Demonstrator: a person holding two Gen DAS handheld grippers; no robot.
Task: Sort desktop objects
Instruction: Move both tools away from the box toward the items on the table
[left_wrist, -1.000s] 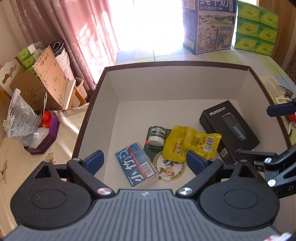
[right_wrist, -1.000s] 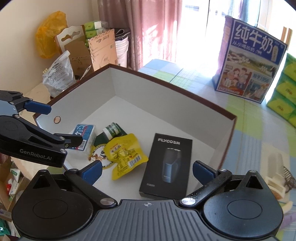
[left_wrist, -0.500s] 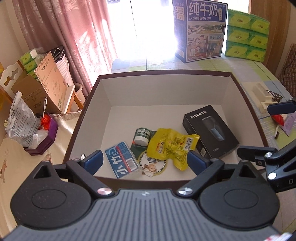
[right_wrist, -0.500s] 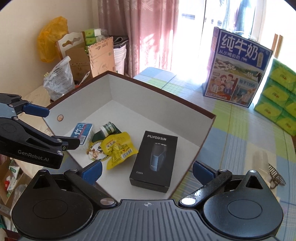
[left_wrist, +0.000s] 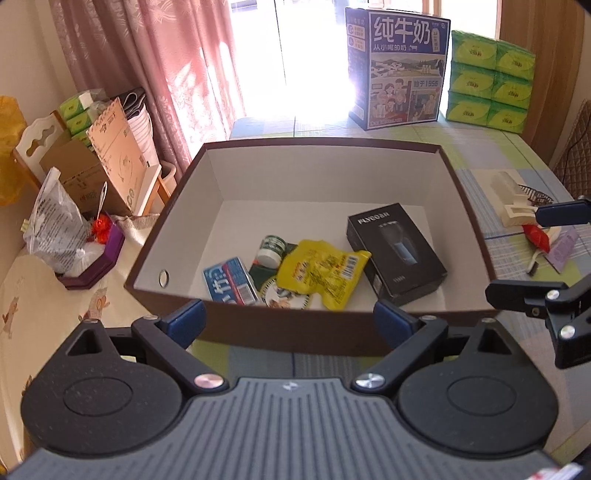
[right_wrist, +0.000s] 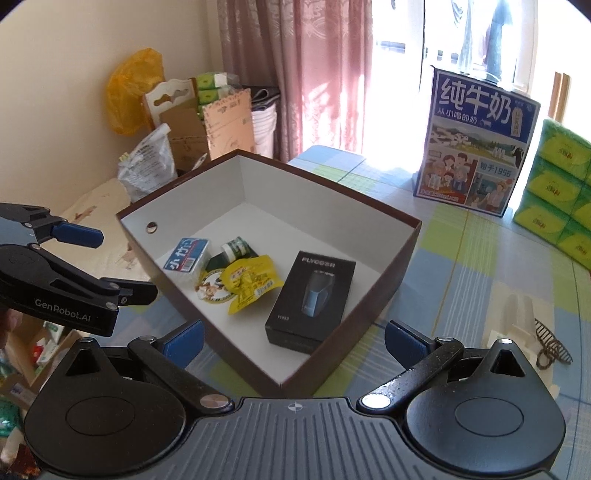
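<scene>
1. Box (left_wrist: 332, 325), brown outside, white inside, open top, standing on the checked tablecloth (right_wrist: 480, 258). Its near wall faces the left gripper (left_wrist: 290, 319); one corner points at the right gripper (right_wrist: 293, 341).
2. Contents, all grouped toward the near wall: blue-and-white packet (left_wrist: 229, 282), green-labelled jar (left_wrist: 272, 248) lying on a dark green card, round printed sticker (left_wrist: 284, 295), yellow pouch (left_wrist: 319, 273), black shaver carton (left_wrist: 397, 254). The pouch overlaps the sticker and lies just beside the carton.
3. Open room: the far half of the box floor is bare white, and so is the strip along the left wall with the round hole (left_wrist: 163, 275).
4. Left gripper: jaws wide apart, nothing between them, blue pads (left_wrist: 186, 319) outside the box, in front of its near wall.
5. Right gripper: jaws wide apart, holding nothing, outside the box at its corner.
6. Table to the right of the box: cream plastic item (left_wrist: 511, 206), dark wire piece (right_wrist: 552, 349), red object (left_wrist: 537, 236), all well apart from the box.
7. Far edge of the table: milk carton (right_wrist: 476, 144) and stacked green tissue packs (left_wrist: 489, 96).
8. Change from one second ago: both grippers have drawn back from above the box, so the whole rim and the near outer wall now show. The contents lie as before.
</scene>
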